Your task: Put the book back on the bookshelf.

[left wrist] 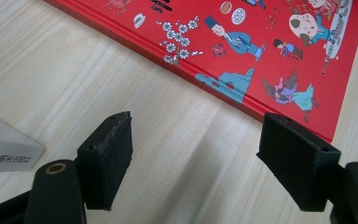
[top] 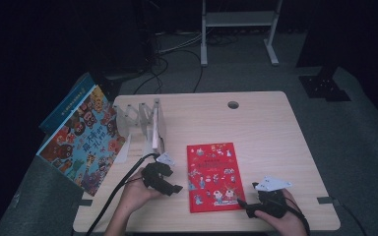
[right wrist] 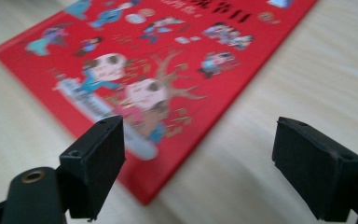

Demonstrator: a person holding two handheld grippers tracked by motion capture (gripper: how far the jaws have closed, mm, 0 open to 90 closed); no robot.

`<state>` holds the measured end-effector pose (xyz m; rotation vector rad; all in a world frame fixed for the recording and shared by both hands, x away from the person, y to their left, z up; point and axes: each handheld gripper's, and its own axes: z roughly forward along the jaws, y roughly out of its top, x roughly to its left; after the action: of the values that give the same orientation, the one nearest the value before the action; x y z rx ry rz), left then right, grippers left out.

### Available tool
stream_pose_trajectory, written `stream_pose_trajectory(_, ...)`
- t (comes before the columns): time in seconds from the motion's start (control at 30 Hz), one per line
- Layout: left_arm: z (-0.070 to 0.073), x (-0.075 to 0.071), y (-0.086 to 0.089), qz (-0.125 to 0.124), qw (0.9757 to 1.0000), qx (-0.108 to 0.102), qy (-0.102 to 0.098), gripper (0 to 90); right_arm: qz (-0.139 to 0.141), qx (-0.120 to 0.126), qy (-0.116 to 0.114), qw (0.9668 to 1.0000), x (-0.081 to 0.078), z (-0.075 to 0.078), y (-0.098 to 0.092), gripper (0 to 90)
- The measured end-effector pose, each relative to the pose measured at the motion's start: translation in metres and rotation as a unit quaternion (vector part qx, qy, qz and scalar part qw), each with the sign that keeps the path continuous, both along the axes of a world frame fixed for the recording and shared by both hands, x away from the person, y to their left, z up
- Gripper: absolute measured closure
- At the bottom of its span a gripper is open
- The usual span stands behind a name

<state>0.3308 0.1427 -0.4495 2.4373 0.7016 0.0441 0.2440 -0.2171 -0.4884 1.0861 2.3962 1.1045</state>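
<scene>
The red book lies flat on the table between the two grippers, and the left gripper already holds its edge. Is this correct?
Not quite. The red book does lie flat between the grippers, but the left gripper holds nothing: the left gripper view shows its jaws open over bare table, just short of the book's edge.

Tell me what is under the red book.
The red book lies flat on the light wooden table, whose bare top shows all around it. Whether anything thin lies beneath it cannot be seen, because the cover hides that patch.
</scene>
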Motion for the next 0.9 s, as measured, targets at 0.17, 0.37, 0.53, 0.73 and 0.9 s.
stream_pose_trajectory(0.17,0.001,-0.001,-0.001,0.000,1.0000,-0.003,-0.002,24.9,0.010,-0.014,0.005,0.9998,-0.003,-0.006,0.007,14.1)
stream_pose_trajectory(0.37,-0.001,0.000,-0.001,0.001,1.0000,-0.002,0.002,24.8,0.010,-0.023,0.019,0.9995,-0.001,-0.007,0.005,11.8)
stream_pose_trajectory(0.53,-0.001,0.000,-0.001,0.002,1.0000,-0.003,0.001,24.7,-0.001,-0.036,0.014,0.9993,0.002,-0.007,0.002,14.2)
stream_pose_trajectory(0.73,0.000,0.000,-0.005,0.001,0.9999,-0.007,-0.008,23.9,-0.020,-0.046,0.014,0.9987,0.011,-0.009,-0.007,15.4)
stream_pose_trajectory(0.9,0.001,0.000,-0.009,-0.001,0.9998,-0.008,-0.019,20.4,-0.041,-0.051,0.007,0.9978,0.025,-0.008,-0.015,17.0)
